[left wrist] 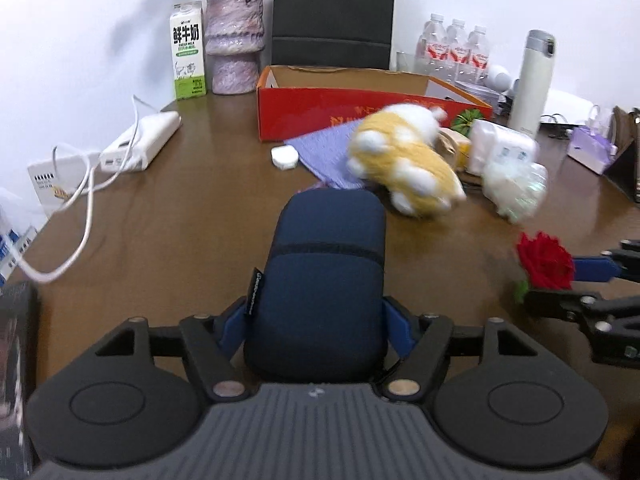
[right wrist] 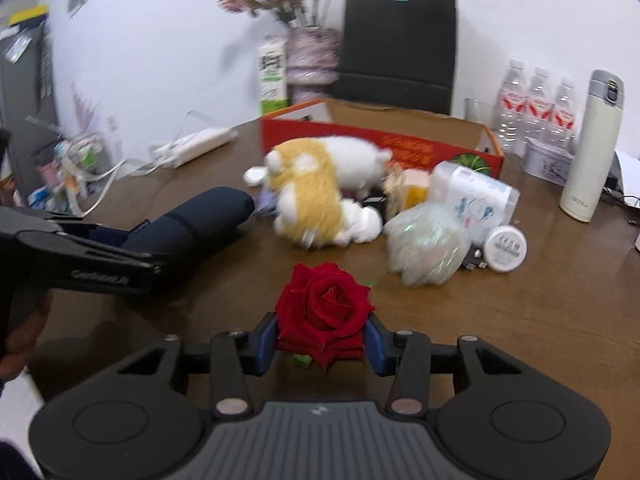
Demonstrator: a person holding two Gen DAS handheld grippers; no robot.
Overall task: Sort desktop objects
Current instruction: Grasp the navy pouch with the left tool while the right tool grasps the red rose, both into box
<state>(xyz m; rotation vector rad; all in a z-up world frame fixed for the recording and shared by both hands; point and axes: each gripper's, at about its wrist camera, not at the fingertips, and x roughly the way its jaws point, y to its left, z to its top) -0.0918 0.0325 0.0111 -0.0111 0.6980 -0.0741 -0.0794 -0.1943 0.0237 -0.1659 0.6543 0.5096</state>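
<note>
The left gripper [left wrist: 316, 328] pinches a navy zip pouch [left wrist: 326, 276] betw. its blue pads; the pouch juts fwd along the fingers, lifted clear of the brown desk [left wrist: 192, 208]. In the right wrist view the same pouch [right wrist: 192, 220] shows at left, clamped in the left gripper [right wrist: 132, 256], w/ part of a hand [right wrist: 20, 332] at the frame's left edge.

The right gripper [right wrist: 322, 338] is pressed in on a red rose [right wrist: 324, 312], pads on both sides of the bloom, a bit of green leaf showing below. From the left wrist view the rose [left wrist: 546, 266] sits at far right in the right gripper [left wrist: 560, 280], off the desk surface.

Mid-desk lies the clutter: a yellow-and-white plush toy [right wrist: 316, 192], blurred, on its side in front of an open red cardboard box [right wrist: 380, 140]. Beside the plush, to the right, are a crinkly clear plastic bag [right wrist: 428, 248], a tissue pack [right wrist: 476, 196] and a round white jar [right wrist: 506, 248], close together, prob. touching, though blur makes that hard to say. A purple cloth [left wrist: 324, 152] and a small white case [left wrist: 285, 157] lie just left of the plush in the left wrist view.

Along the back: a milk carton [left wrist: 188, 52], a purple vase [left wrist: 234, 40] w/ flowers, a black paper bag [left wrist: 334, 12], three water bottles [left wrist: 454, 48] and a white thermos [left wrist: 534, 84]. A white power bank [left wrist: 140, 144] w/ cable lies at left.
</note>
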